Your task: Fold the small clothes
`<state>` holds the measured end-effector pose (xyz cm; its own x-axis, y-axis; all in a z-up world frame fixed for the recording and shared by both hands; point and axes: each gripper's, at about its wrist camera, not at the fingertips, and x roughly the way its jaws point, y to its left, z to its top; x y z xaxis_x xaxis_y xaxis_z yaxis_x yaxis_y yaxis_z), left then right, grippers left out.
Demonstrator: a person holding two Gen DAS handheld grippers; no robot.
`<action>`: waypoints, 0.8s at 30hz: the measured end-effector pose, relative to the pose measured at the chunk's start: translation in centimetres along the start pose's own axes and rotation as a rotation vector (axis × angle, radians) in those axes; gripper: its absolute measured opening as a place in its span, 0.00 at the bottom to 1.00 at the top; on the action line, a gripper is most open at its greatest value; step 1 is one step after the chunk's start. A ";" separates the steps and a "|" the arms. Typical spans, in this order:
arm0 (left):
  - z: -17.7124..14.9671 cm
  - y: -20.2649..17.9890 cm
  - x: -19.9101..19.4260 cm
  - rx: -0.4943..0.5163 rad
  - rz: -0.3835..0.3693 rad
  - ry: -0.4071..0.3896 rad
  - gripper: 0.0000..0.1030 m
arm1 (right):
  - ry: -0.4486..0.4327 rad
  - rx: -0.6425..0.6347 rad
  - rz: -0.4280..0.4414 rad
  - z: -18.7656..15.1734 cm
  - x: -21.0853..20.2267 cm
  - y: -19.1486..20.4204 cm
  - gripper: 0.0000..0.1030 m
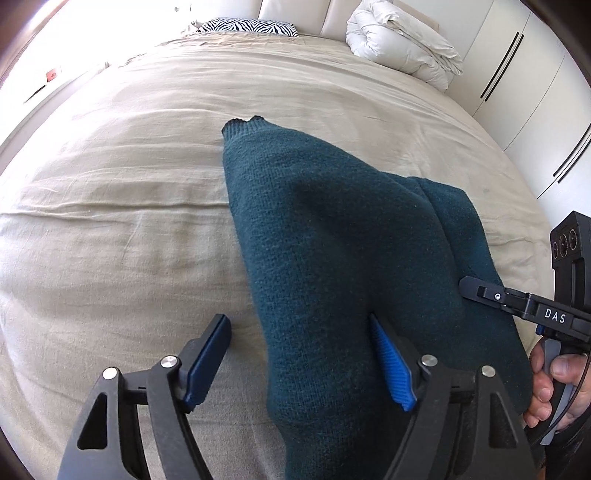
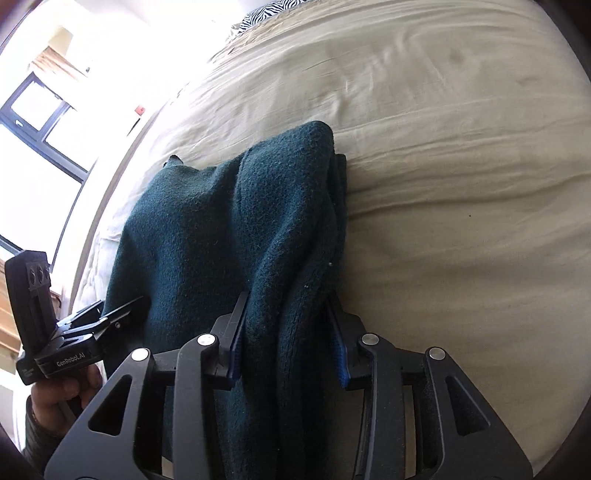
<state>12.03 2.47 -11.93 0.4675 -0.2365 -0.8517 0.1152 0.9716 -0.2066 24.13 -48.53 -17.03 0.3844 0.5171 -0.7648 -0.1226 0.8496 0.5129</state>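
Observation:
A dark teal knitted sweater (image 1: 332, 236) lies folded lengthwise on the beige bed sheet (image 1: 110, 184), its ribbed end pointing to the headboard. My left gripper (image 1: 299, 332) is open, low over the sweater's near left edge, one blue pad on the sheet and one on the knit. In the right wrist view the sweater (image 2: 229, 229) runs between the fingers of my right gripper (image 2: 288, 306), which stands open around a thick fold of its right edge. The right gripper also shows in the left wrist view (image 1: 480, 291), and the left gripper in the right wrist view (image 2: 122, 310).
A rolled white duvet (image 1: 402, 44) and a zebra-print pillow (image 1: 247, 26) lie at the head of the bed. White wardrobe doors (image 1: 524, 85) stand to the right. A window (image 2: 40, 110) is on the left side.

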 end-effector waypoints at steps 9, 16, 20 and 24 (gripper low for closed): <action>-0.1 -0.3 -0.3 -0.003 0.014 -0.008 0.77 | -0.079 0.070 -0.028 0.7 -4.4 -0.8 0.37; -0.3 -0.1 -0.6 -0.006 0.011 -0.008 0.77 | -0.152 0.069 0.142 3.5 -6.9 1.7 0.40; -0.2 0.0 -0.4 -0.009 0.000 -0.005 0.77 | -0.089 0.049 0.174 4.7 -3.2 2.9 0.40; 0.0 0.4 0.0 -0.014 -0.013 -0.004 0.80 | -0.030 0.125 0.149 5.7 1.1 0.7 0.29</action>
<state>12.04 2.84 -12.00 0.4692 -0.2495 -0.8471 0.1088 0.9683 -0.2249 29.68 -47.95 -15.28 0.3977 0.6315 -0.6656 -0.0663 0.7433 0.6656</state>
